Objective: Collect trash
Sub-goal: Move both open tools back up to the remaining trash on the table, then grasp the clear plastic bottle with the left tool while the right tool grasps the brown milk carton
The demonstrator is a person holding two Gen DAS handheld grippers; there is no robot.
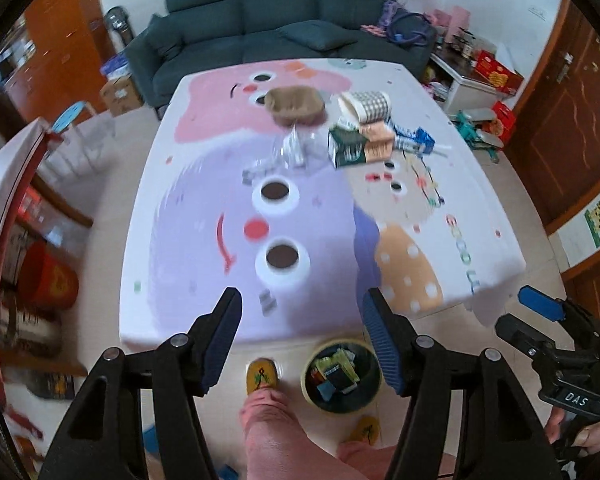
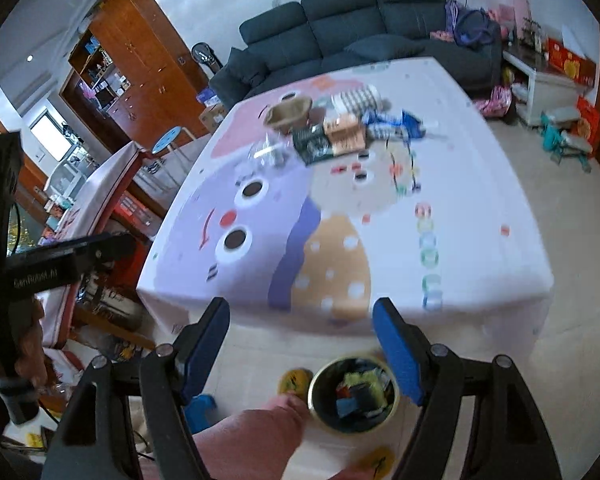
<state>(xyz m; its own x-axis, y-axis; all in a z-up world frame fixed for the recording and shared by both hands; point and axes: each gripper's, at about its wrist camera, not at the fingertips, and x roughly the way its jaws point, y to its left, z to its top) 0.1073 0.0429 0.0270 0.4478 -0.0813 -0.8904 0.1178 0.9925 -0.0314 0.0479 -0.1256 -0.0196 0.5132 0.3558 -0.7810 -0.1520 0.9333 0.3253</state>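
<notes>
Sofa point(image 1: 276, 16) behind table point(image 1: 480, 240), trash point(image 1: 356, 136) heaped.

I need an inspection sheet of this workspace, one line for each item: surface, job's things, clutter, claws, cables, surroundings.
Surface: table under a cartoon-print cloth; near half bare.
Job's things: trash pile at the far end: brown bag, checked paper cup on its side, cartons, clear plastic. Trash bin on the floor at the near edge, already holding wrappers.
Clutter: boxes and toys on the floor at right.
Claws: left claw open, empty, above the near edge; right claw open, empty, above the bin.
Cables: nothing seen on the table.
Surroundings: dark sofa behind, wooden cabinet at left, blue stool.
</notes>
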